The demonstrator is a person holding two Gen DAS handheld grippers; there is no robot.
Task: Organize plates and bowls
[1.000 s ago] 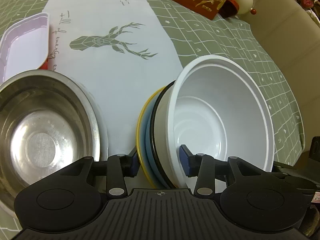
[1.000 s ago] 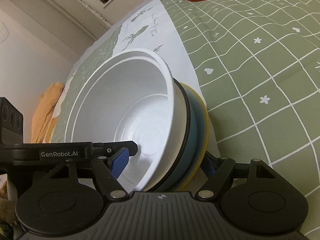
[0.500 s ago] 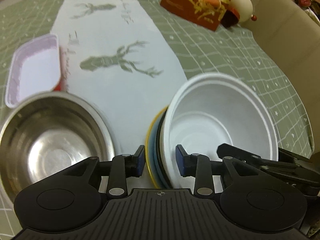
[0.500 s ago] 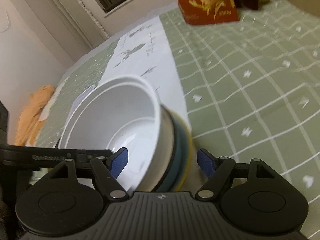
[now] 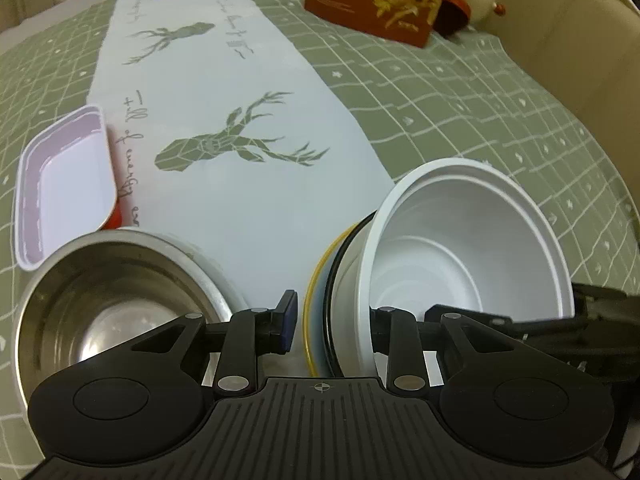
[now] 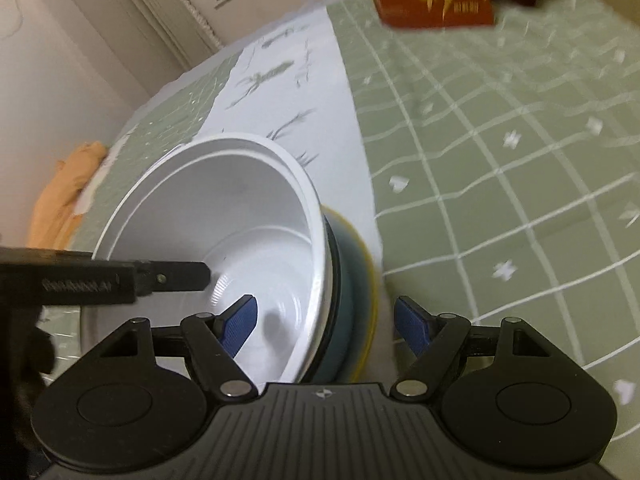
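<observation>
So the white bowl (image 5: 460,252) sits tipped in a blue-and-yellow plate stack (image 5: 316,312) by the runner's (image 5: 240,200) right edge. The left gripper (image 5: 332,320) has just been closing across the stack's near rim; whether it's pinching, I can't tell. The right gripper (image 6: 324,320) straddles the opposite rim, half open, pads not touching. A steel bowl (image 5: 112,304) sits left.

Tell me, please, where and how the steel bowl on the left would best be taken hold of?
Probably by its thin rim, coming from above on the near right side, one finger inside and one outside. The steel bowl sits upright and open, too wide to span, and its far left rim is crowded by the pink tray.
</observation>
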